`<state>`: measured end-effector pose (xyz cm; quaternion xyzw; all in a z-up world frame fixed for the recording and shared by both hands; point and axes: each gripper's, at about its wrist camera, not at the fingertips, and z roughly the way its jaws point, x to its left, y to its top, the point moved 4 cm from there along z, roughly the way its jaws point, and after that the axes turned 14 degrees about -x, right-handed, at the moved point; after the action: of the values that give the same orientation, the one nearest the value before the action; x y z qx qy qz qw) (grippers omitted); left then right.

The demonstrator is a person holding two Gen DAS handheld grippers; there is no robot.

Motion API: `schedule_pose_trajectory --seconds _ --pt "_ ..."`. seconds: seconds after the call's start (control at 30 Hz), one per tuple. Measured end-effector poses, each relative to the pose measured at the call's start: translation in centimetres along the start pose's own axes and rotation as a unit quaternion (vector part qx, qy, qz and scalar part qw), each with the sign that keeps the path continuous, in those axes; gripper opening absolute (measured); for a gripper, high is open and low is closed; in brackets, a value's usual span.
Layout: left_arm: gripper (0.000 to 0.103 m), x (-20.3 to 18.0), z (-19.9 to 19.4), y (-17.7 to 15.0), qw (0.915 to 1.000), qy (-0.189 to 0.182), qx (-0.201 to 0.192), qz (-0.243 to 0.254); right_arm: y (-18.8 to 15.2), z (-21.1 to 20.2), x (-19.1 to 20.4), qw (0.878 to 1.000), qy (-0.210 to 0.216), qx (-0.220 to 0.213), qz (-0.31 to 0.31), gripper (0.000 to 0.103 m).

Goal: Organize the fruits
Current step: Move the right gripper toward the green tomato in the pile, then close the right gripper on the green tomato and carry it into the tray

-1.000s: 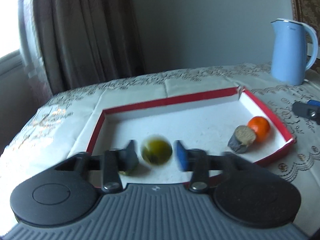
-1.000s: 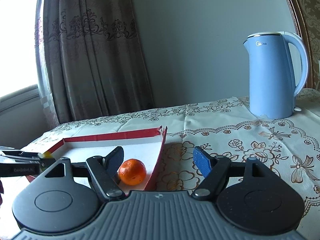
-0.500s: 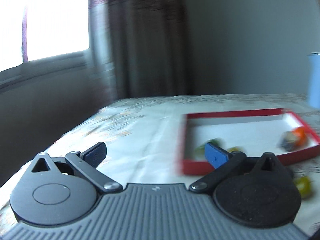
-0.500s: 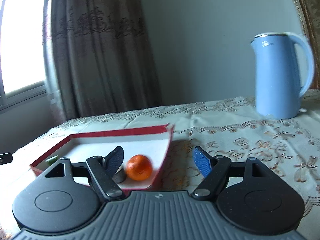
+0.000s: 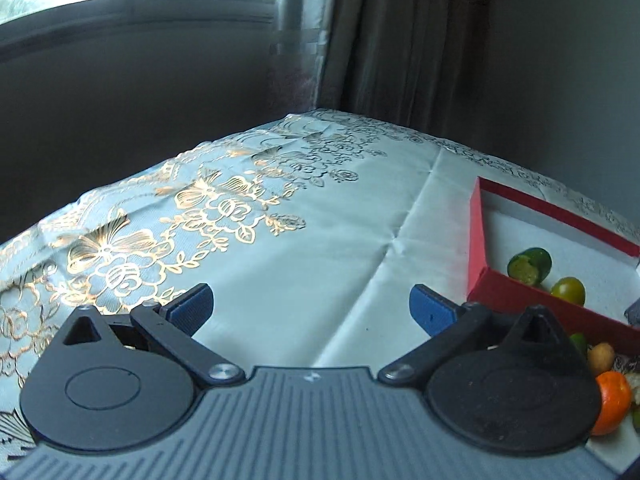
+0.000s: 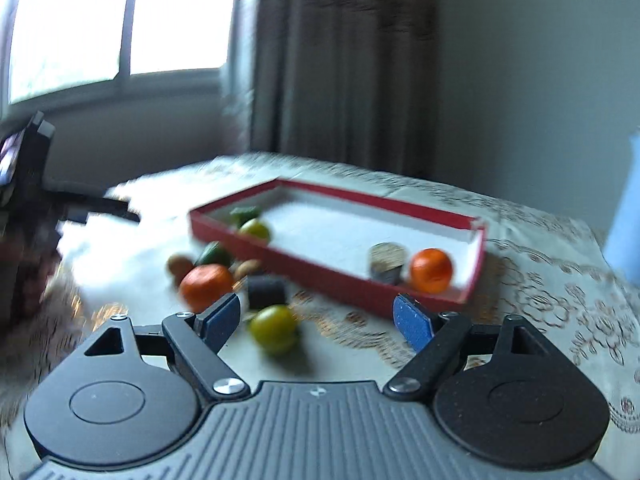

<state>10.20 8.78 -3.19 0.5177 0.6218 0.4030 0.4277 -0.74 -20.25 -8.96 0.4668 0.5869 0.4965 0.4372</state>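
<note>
A red-walled white tray (image 6: 320, 268) holds an orange (image 6: 431, 270), a grey-brown round piece (image 6: 386, 262), a green fruit (image 6: 244, 213) and a yellow-green fruit (image 6: 256, 230). Loose fruits lie on the cloth in front of it: an orange (image 6: 206, 286), a dark cylinder (image 6: 266, 290), a yellow-green fruit (image 6: 274, 329), several smaller ones. My right gripper (image 6: 316, 320) is open and empty, just above the yellow-green fruit. My left gripper (image 5: 312, 308) is open and empty over bare cloth left of the tray (image 5: 478, 240).
A blue kettle (image 6: 624, 216) stands at the far right. The left gripper's body (image 6: 36, 168) shows at the left of the right wrist view. The table's edge (image 5: 160, 164), a window and a curtain lie beyond.
The left gripper has let go of the green fruit in the tray, opened and swung away to the left. The right gripper has swung left, from the tray's right end to the loose fruits.
</note>
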Motion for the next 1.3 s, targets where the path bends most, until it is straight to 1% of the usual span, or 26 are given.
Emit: schedule_pose_trajectory --seconds 0.07,0.13,0.23,0.3,0.43,0.47,0.53,0.63,0.67,0.87,1.03,1.1,1.17,1.23,1.3 --pt "0.103 0.5 -0.1 0.0 0.9998 0.003 -0.004 -0.017 -0.2 0.5 1.0 1.000 0.009 0.013 -0.016 0.084" --pt "0.103 0.7 -0.2 0.0 0.9996 0.004 -0.008 -0.025 -0.4 1.3 1.5 0.999 0.007 0.028 -0.027 0.084" --pt "0.103 0.5 -0.3 0.1 0.9997 0.003 -0.012 -0.023 -0.6 2.3 1.9 0.998 0.016 0.048 -0.032 0.084" --pt "0.103 0.3 -0.4 0.2 0.9997 0.003 -0.015 -0.020 -0.7 3.0 2.0 0.997 0.011 0.061 -0.034 0.084" --pt "0.103 0.1 -0.5 0.2 0.9997 0.002 -0.020 -0.016 -0.8 4.0 1.6 0.997 0.016 0.077 -0.022 0.083" --pt "0.103 0.1 -0.5 0.2 0.9997 0.001 -0.020 -0.016 -0.9 4.2 1.5 0.996 0.014 0.080 -0.021 0.079" --pt "0.103 0.2 -0.5 0.2 0.9997 0.002 -0.019 -0.018 -1.1 4.8 1.5 0.995 0.020 0.095 -0.017 0.051" --pt "0.103 0.3 -0.4 0.2 0.9996 0.002 -0.018 -0.020 -1.4 5.3 1.6 0.994 0.030 0.109 -0.010 0.038" --pt "0.103 0.3 -0.4 0.2 0.9996 0.003 -0.018 -0.020 -1.4 5.3 1.6 0.993 0.033 0.109 -0.009 0.036" --pt "0.103 0.3 -0.4 0.2 0.9996 0.002 -0.019 -0.020 -1.3 5.3 1.6 0.994 0.024 0.102 -0.004 0.034" --pt "0.103 0.3 -0.4 0.2 0.9996 0.002 -0.019 -0.021 -0.7 3.8 0.8 0.996 0.016 0.088 0.016 0.034" --pt "0.103 0.2 -0.4 0.2 0.9996 0.002 -0.020 -0.019 0.0 3.0 0.4 0.997 0.009 0.078 0.019 0.034" --pt "0.103 0.1 -0.4 0.3 0.9996 0.000 -0.021 -0.016 1.1 2.5 -0.1 0.998 0.002 0.059 0.027 0.034" --pt "0.103 0.1 -0.4 0.3 0.9997 0.000 -0.022 -0.014 2.3 3.0 -0.7 0.999 -0.009 0.043 0.028 0.034" --pt "0.103 0.1 -0.5 0.3 0.9996 -0.001 -0.024 -0.014 3.2 4.3 -1.2 0.999 -0.020 0.036 0.033 0.034"
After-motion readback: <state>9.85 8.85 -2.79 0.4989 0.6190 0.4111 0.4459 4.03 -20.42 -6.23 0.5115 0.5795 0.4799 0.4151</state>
